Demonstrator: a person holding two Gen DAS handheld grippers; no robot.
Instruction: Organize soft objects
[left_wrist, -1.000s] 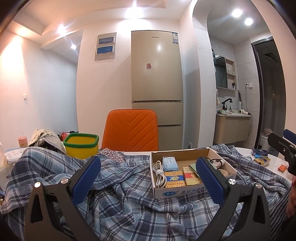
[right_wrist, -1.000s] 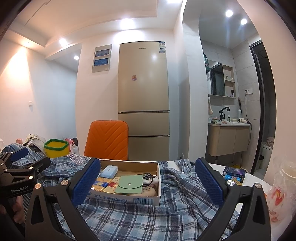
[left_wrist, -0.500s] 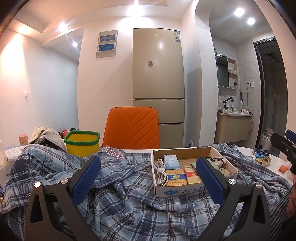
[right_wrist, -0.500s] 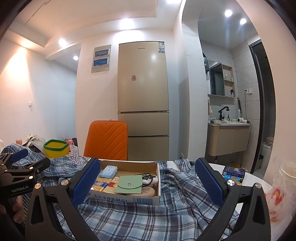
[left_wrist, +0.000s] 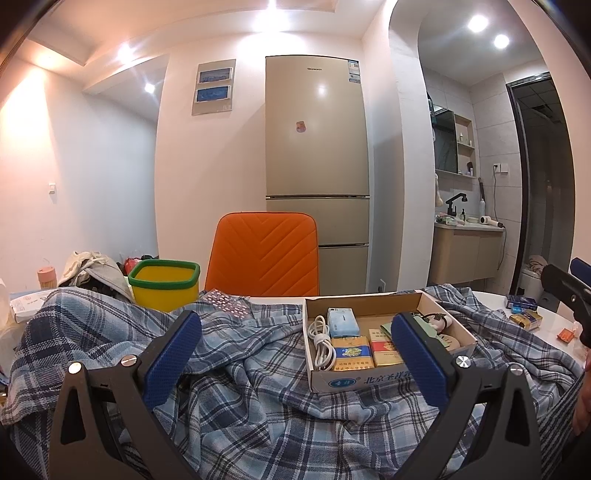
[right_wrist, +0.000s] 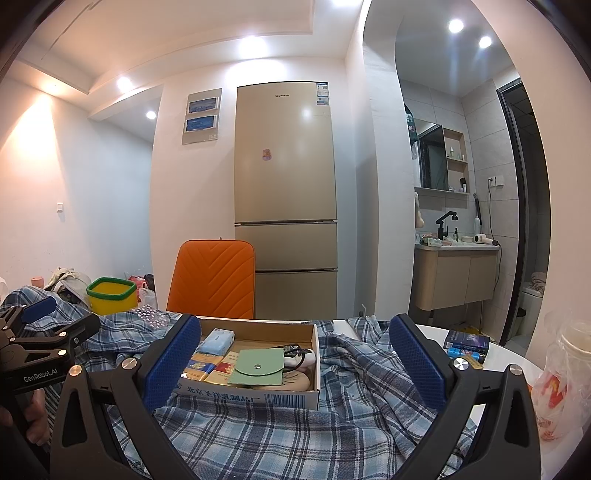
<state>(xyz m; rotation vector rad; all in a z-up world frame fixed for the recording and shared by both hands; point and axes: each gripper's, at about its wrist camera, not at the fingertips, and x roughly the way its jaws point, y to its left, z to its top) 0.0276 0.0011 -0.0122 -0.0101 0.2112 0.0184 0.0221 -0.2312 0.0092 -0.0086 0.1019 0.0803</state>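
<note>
Crumpled plaid cloth carries cardboard box holding packets, cable, green pouch.

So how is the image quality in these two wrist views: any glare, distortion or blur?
Left wrist view: strong fisheye bending of the walls, dark vignette in the corners, ceiling spotlights flare, a glare spot on the fridge; the cardboard box and plaid cloth are sharp. Right wrist view: same bending and vignette, spotlight glare on the fridge door, the plastic bag at the right edge looks soft.
</note>
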